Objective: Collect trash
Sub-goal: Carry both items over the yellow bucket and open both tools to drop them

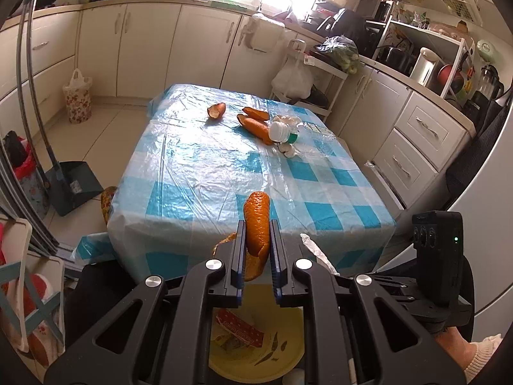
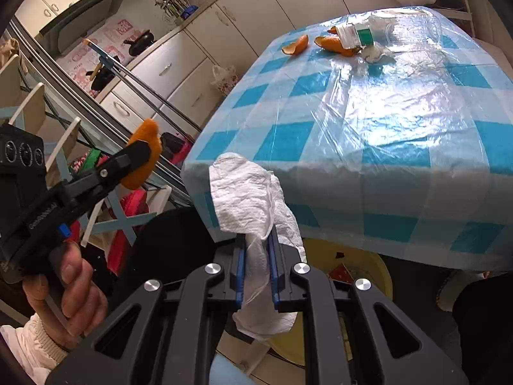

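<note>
My left gripper [image 1: 256, 234] is shut on a piece of orange peel [image 1: 256, 221] and holds it above a yellow bin [image 1: 288, 357] that has a red wrapper inside. In the right wrist view that gripper [image 2: 141, 154] shows at the left with the peel [image 2: 146, 157]. My right gripper [image 2: 258, 240] is shut on a crumpled white tissue [image 2: 247, 192], held over the yellow bin [image 2: 375, 272] at the table's near edge. More orange peels [image 1: 255, 122], a toppled plastic bottle [image 1: 282, 131] and a tissue wad [image 1: 288, 150] lie at the far side of the table.
The table [image 1: 224, 166] has a blue and white checked cloth under clear plastic. A dustpan [image 1: 72, 186] stands on the floor at the left. Kitchen cabinets [image 1: 144, 41] run behind and to the right. A wooden rack [image 2: 41, 118] stands at the left.
</note>
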A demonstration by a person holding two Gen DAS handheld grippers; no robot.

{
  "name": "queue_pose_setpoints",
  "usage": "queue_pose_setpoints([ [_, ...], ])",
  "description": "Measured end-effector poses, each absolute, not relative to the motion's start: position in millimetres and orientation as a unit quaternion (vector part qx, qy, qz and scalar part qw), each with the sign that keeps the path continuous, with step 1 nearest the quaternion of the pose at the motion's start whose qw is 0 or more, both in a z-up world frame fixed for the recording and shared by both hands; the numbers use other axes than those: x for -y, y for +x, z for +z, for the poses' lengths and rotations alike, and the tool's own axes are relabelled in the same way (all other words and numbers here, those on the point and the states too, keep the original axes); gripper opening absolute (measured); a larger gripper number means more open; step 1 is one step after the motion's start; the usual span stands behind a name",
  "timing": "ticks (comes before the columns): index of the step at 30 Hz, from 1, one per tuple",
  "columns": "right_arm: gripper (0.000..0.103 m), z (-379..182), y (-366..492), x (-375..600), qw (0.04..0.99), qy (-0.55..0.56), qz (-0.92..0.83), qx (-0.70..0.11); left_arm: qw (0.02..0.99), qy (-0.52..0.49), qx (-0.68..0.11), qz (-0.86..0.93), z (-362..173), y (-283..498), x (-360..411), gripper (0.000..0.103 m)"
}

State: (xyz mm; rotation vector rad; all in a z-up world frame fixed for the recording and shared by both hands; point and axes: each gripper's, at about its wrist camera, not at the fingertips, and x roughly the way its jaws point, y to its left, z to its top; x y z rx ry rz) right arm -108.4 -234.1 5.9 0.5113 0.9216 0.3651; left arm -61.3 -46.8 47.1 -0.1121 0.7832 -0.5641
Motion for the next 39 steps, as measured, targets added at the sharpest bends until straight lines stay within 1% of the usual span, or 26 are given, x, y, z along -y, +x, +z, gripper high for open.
queue_pose_setpoints([
  [12, 0.016, -48.9, -104.3, 211.2, 0.805, 0.21, 0.151, -0.534, 0.874, -0.049, -0.407, -0.261, 22.7, -83.3, 40.6, 0.013],
  [13, 0.019, -52.2, -103.2, 208.7, 0.803, 0.202, 0.146, -0.541, 0.874, -0.047, -0.408, -0.262, 22.0, -83.2, 41.3, 0.013],
  [15, 0.031, -60.4, -101.2, 205.9, 0.795, 0.191, 0.136, -0.559, 0.873, -0.042, -0.41, -0.263, 20.2, -85.2, 43.8, 0.013],
  [16, 0.043, -62.3, -101.4, 205.9, 0.795, 0.187, 0.131, -0.561, 0.872, -0.04, -0.411, -0.263, 18.7, -85.9, 45.2, 0.013],
  [17, 0.046, -63.3, -101.5, 205.8, 0.795, 0.182, 0.127, -0.564, 0.871, -0.038, -0.414, -0.263, 17.2, -86.4, 46.5, 0.013],
  [18, 0.046, -63.4, -101.7, 206.4, 0.794, 0.179, 0.125, -0.567, 0.87, -0.037, -0.416, -0.263, 16.1, -86.2, 47.6, 0.013],
  [29, 0.058, -37.1, -120.0, 231.2, 0.82, 0.197, 0.094, -0.529, 0.862, 0.001, -0.433, -0.265, 5.2, -93.5, 66.4, 0.013],
  [37, 0.065, 11.2, -137.7, 243.8, 0.871, 0.198, 0.064, -0.445, 0.835, 0.062, -0.478, -0.266, -21.6, -94.4, 94.2, 0.013],
  [38, 0.066, 15.0, -139.5, 246.3, 0.875, 0.201, 0.062, -0.435, 0.833, 0.07, -0.481, -0.264, -24.4, -94.6, 97.5, 0.016],
  [39, 0.066, 17.6, -141.5, 248.7, 0.879, 0.204, 0.061, -0.427, 0.83, 0.078, -0.486, -0.261, -27.5, -94.6, 100.6, 0.021],
])
